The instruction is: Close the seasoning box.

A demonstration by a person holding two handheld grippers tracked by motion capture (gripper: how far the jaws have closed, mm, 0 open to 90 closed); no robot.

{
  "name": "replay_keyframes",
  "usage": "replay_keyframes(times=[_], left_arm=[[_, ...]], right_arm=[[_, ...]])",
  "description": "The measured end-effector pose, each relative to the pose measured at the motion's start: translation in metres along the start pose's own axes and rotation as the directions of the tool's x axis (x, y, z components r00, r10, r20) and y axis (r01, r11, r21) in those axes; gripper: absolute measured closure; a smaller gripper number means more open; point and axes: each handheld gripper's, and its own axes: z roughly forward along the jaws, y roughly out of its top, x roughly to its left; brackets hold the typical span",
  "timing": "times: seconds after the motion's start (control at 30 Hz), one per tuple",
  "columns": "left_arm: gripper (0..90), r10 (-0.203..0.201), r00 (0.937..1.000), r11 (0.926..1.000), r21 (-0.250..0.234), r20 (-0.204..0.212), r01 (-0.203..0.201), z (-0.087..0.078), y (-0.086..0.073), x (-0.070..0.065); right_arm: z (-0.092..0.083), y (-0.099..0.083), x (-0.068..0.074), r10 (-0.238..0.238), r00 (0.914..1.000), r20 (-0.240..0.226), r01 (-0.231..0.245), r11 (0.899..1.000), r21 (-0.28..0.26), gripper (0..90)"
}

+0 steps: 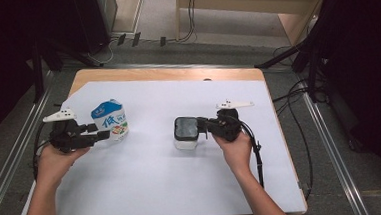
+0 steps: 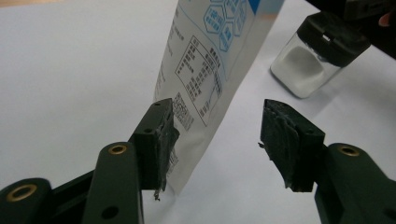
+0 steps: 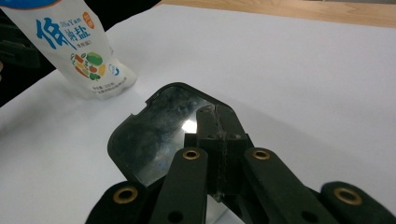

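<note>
Left gripper [image 1: 100,131]: held level in the person's left hand [image 1: 56,161] at the left of the white sheet [image 1: 148,190], jaws pointing toward the salt bag [image 1: 111,120]. In the left gripper view the jaws stand apart with a clear gap. The bag [image 2: 210,70] stands upright between them. One pad [image 2: 163,140] lies against or just beside the bag's lower edge; the other pad [image 2: 280,140] is clear of it, with bare sheet showing in the gap. Nothing is gripped.

Right gripper [image 1: 203,127]: held in the person's right hand [image 1: 237,147] to the right of centre, jaws pointing left at the jar [image 1: 186,134]. In the right gripper view the two jaws are pressed together with only a seam between them, tips lying over the dark lid [image 3: 154,135] of the jar. Whether they pinch a part of the lid or merely rest on it cannot be told.

Positions: the bag stands on the sheet at the left, blue top, printed front facing the jar. The jar, clear with white contents [image 2: 303,65] and a black lid, stands near the middle of the sheet, well apart from the bag.
</note>
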Motion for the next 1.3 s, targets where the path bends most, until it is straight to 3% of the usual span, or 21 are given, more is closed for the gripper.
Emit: replay_keyframes(times=[0.1, 0.27, 0.47, 0.73, 1.0, 1.3], left_arm=[[41.3, 0.021, 0.9996, 0.9997, 0.014, -0.020, -0.020, 0.001, -0.001, -0.002], [40.0, 0.015, 0.9996, 0.9995, 0.027, -0.026, -0.014, 0.003, -0.003, -0.001], [39.2, 0.008, 0.9993, 0.9993, 0.036, -0.036, -0.007, 0.004, -0.004, 0.000], [37.9, 0.019, 0.9988, 0.9982, 0.057, -0.044, -0.017, 0.002, -0.006, -0.001], [38.0, 0.027, 0.9986, 0.9977, 0.064, -0.045, -0.024, 0.004, -0.009, -0.001], [37.8, 0.020, 0.9987, 0.9969, 0.077, -0.047, -0.016, 0.006, -0.011, 0.001]], right_arm=[[-0.002, 0.000, -0.002, -0.004, 1.0000, -0.007, 0.004, 1.000, 0.003, 86.3], [-0.010, -0.004, -0.007, -0.016, 0.9998, -0.008, 0.016, 1.000, -0.023, 77.4], [-0.020, -0.009, -0.017, -0.006, 0.9998, 0.017, 0.006, 1.000, -0.014, 69.9], [-0.033, -0.016, -0.029, -0.021, 0.9973, 0.071, 0.023, 0.999, -0.037, 64.8], [-0.043, -0.028, -0.040, -0.040, 0.9909, 0.128, 0.044, 0.999, -0.026, 61.1], [-0.059, -0.044, -0.054, 0.002, 0.9897, 0.143, 0.004, 0.999, -0.038, 58.8]])
